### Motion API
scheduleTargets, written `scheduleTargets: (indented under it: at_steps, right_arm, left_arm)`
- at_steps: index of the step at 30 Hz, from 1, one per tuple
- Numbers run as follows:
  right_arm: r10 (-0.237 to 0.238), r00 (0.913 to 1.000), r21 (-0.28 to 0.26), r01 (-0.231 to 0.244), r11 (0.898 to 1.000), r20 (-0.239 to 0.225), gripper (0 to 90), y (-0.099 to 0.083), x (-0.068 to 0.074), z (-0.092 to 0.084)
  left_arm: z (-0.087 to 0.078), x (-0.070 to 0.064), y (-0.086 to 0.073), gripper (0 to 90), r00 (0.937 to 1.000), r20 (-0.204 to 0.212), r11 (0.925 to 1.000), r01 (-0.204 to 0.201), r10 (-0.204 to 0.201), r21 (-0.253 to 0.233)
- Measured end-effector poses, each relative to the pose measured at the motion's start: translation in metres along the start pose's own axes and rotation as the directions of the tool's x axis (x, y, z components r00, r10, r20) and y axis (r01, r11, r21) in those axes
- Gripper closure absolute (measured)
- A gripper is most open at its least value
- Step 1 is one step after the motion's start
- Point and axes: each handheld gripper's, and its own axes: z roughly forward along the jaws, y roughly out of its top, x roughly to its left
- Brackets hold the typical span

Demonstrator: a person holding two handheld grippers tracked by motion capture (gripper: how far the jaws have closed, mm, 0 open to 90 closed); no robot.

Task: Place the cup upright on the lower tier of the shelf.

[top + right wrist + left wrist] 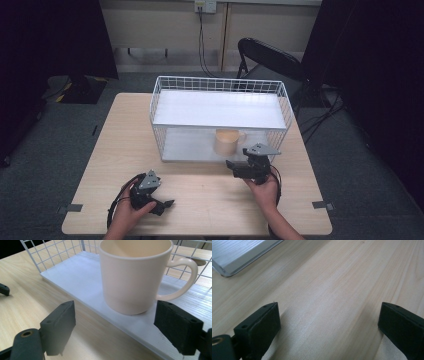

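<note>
The left gripper (167, 204) rests on the wooden table (200, 200) at about seven o'clock in the high view, pointing toward three o'clock. In the left gripper view its jaws stand wide apart with bare wood between them, holding and touching nothing; a corner of the rack's white base (239, 255) sits at eleven o'clock.

At the table's middle stands the white wire rack (220, 117), with a shelf on top and a lower board. The cream mug (226, 141) stands upright near the front edge of that board, handle toward three o'clock.

The right gripper (235, 165) hangs just in front of the mug, at about five o'clock from it. In the right gripper view its jaws are spread wider than the mug (132, 275), which stands clear between and beyond them; neither pad presses on it, though how much air is left at the far pad is hard to judge.

Risks, as I judge them:
- The mug sits close to the board's lip, so a jaw clipping its wall or handle (183, 277) on the way out could tip it or drag it off onto the table.
- Lifting the gripper too soon could knock the upper shelf or snag the wire.
</note>
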Motion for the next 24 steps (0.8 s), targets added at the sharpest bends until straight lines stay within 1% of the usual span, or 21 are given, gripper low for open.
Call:
scheduleTargets:
  at_steps: [1, 2, 3, 5, 6, 12, 18, 24]
  right_arm:
    - [-0.007, 0.9999, -0.005, 0.007, 1.0, -0.013, 15.2, -0.001, 0.0, -0.002]
    - [-0.007, 0.9999, -0.005, 0.007, 1.0, -0.013, 15.2, -0.001, 0.0, -0.002]
    - [-0.025, 0.9996, -0.002, 0.025, 1.0, -0.016, 14.8, -0.002, -0.001, -0.004]
    - [-0.026, 0.9995, -0.003, 0.026, 1.0, -0.018, 14.8, -0.003, -0.001, -0.005]
    - [-0.027, 0.9992, -0.007, 0.027, 1.0, -0.028, 14.6, -0.003, -0.002, -0.007]
    - [-0.034, 0.9989, -0.006, 0.034, 0.999, -0.034, 14.7, -0.004, -0.004, -0.013]
    - [-0.056, 0.9978, 0.006, 0.056, 0.998, -0.036, 14.7, -0.006, -0.008, -0.017]
    - [-0.078, 0.9957, 0.01, 0.078, 0.997, -0.051, 14.8, -0.01, -0.01, -0.023]
  left_arm:
    - [0.0, 0.0, 0.0, 3.7, 1.0, 0.0, 1.0, 0.0, 0.0, 0.0]
    - [0.0, 0.0, 0.0, 3.7, 1.0, 0.0, 1.0, 0.0, 0.0, 0.0]
    - [0.0, 0.0, 0.0, 3.7, 1.0, 0.0, 1.0, 0.0, 0.0, 0.0]
    - [0.0, 0.0, 0.0, 3.7, 1.0, 0.0, 1.0, 0.0, 0.0, 0.0]
    - [0.0, 0.0, 0.0, 3.7, 1.0, 0.0, 1.0, 0.0, 0.0, 0.0]
    - [0.0, 0.0, 0.0, 3.7, 1.0, 0.0, 1.0, 0.001, -0.001, 0.0]
    - [0.0, 0.0, 0.0, 3.7, 1.0, -0.001, 1.0, 0.0, 0.0, 0.0]
    - [0.0, 0.0, 0.0, 3.7, 1.0, 0.0, 1.0, 0.0, 0.0, 0.0]
